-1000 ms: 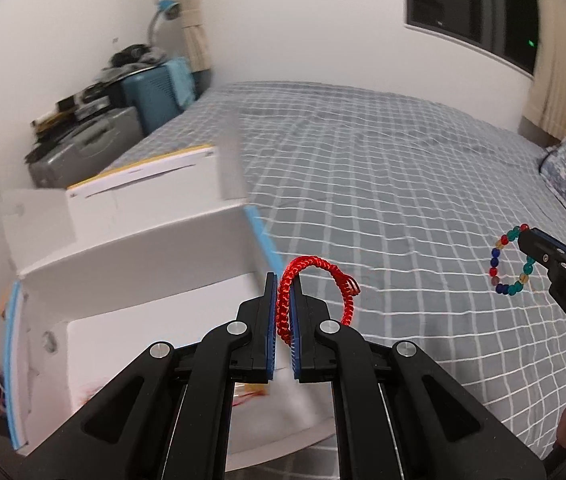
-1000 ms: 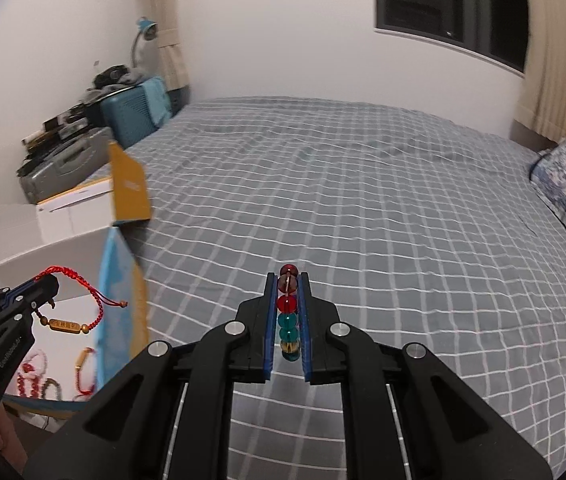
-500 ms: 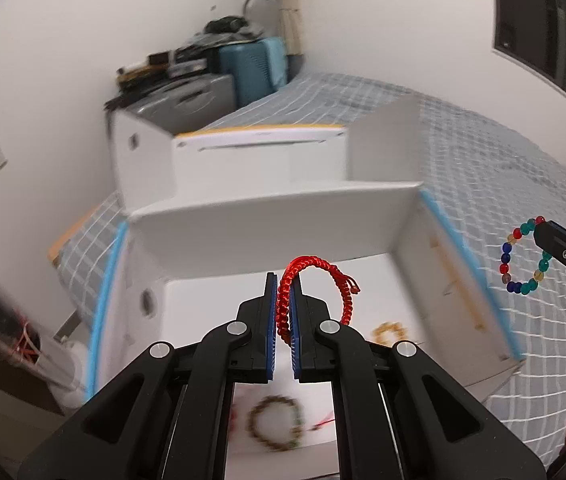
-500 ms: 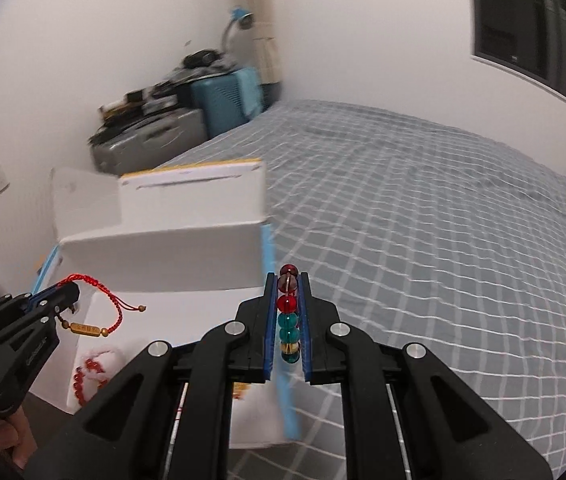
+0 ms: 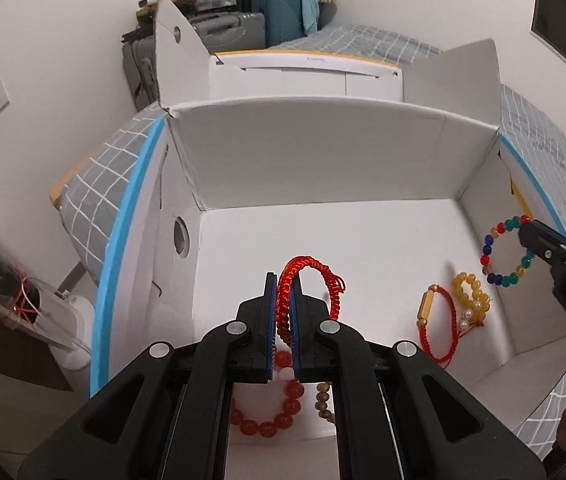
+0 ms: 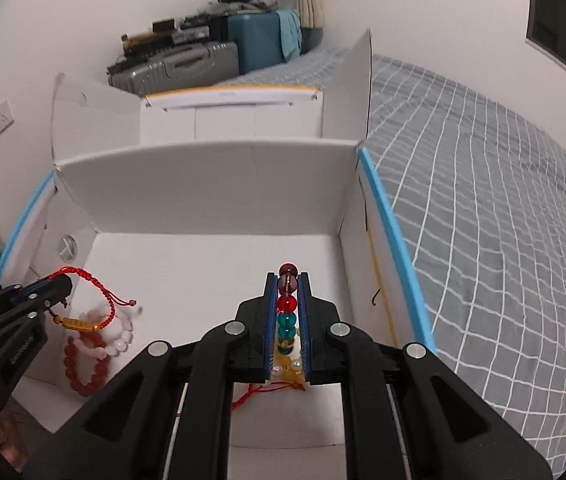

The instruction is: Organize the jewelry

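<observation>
My left gripper (image 5: 283,280) is shut on a red braided cord bracelet (image 5: 315,276) and holds it above the floor of an open white cardboard box (image 5: 323,148). My right gripper (image 6: 288,280) is shut on a multicoloured bead bracelet (image 6: 286,308), also above the box floor, near its right wall. In the left wrist view the bead bracelet (image 5: 503,252) hangs from the right gripper at the right. In the right wrist view the red cord bracelet (image 6: 91,304), with a gold tube charm, hangs from the left gripper (image 6: 63,284).
On the box floor lie a red bead bracelet (image 5: 275,420), a brown bead bracelet (image 5: 323,400), a red cord with a gold charm (image 5: 431,320) and a yellow bead bracelet (image 5: 471,296). The box sits on a grey checked bed (image 6: 503,240). Suitcases (image 6: 187,64) stand by the wall.
Both grippers have swung left from over the bed to over the open box and lowered into it, each still holding its bracelet.
</observation>
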`<state>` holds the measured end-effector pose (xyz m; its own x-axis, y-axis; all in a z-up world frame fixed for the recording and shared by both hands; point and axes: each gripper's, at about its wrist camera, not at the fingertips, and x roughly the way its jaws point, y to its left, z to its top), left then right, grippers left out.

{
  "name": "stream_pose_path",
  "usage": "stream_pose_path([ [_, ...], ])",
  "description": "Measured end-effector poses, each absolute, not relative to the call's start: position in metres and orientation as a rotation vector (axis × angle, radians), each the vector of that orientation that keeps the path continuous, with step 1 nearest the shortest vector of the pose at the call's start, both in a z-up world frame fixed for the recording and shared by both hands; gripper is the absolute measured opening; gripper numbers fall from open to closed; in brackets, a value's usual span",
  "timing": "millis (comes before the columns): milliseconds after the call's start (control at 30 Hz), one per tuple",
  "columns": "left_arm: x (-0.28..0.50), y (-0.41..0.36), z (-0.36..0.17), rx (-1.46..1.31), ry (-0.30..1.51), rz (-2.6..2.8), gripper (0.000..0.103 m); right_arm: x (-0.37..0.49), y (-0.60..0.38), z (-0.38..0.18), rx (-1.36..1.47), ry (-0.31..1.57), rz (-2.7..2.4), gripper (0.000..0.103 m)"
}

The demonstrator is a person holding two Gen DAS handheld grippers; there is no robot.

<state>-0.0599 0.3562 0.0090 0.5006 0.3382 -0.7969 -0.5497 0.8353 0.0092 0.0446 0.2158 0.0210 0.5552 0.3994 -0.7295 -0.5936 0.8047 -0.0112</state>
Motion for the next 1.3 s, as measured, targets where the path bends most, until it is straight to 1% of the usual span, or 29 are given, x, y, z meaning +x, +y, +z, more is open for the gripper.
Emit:
stream_pose_path([
  [300,-0.059,0.358,0.008,-0.249,0.909,0.561,0.007,0.053,0.224,0.008,-0.280,0.818,0.584,0.010],
  [367,-0.058,0.357,0.008,-0.249,0.909,0.559,0.009,0.053,0.224,0.007,-0.276,0.821,0.587,0.010],
  [400,-0.058,0.357,0.008,-0.249,0.915,0.560,0.016,0.053,0.224,0.008,-0.273,0.822,0.590,0.014],
  [433,-0.058,0.357,0.008,-0.250,0.915,0.562,0.025,0.053,0.224,0.009,-0.265,0.822,0.598,0.022],
  [467,-0.059,0.357,0.010,-0.254,0.904,0.564,0.030,0.052,0.222,0.011,-0.259,0.815,0.600,0.027],
  [533,-0.062,0.356,0.015,-0.250,0.885,0.575,0.051,0.049,0.218,0.017,-0.239,0.792,0.602,0.046],
  [567,-0.064,0.355,0.017,-0.244,0.875,0.588,0.056,0.048,0.216,0.021,-0.228,0.783,0.601,0.049],
  [633,-0.068,0.352,0.025,-0.234,0.849,0.603,0.071,0.043,0.211,0.029,-0.213,0.760,0.605,0.062],
  [667,-0.072,0.349,0.031,-0.231,0.830,0.609,0.073,0.040,0.207,0.035,-0.204,0.747,0.606,0.066],
  [733,-0.080,0.343,0.041,-0.222,0.794,0.616,0.082,0.033,0.200,0.045,-0.188,0.716,0.604,0.074],
  [767,-0.085,0.339,0.047,-0.214,0.773,0.619,0.085,0.029,0.197,0.051,-0.182,0.701,0.603,0.076],
  [833,-0.094,0.331,0.055,-0.200,0.738,0.622,0.092,0.020,0.188,0.062,-0.172,0.668,0.600,0.086],
  [933,-0.111,0.317,0.067,-0.168,0.686,0.626,0.097,0.002,0.173,0.078,-0.165,0.611,0.584,0.095],
  [1133,-0.142,0.294,0.079,-0.156,0.624,0.599,0.097,-0.038,0.147,0.097,-0.159,0.536,0.568,0.095],
  [1300,-0.167,0.284,0.079,-0.170,0.590,0.571,0.097,-0.065,0.126,0.099,-0.140,0.508,0.560,0.095],
])
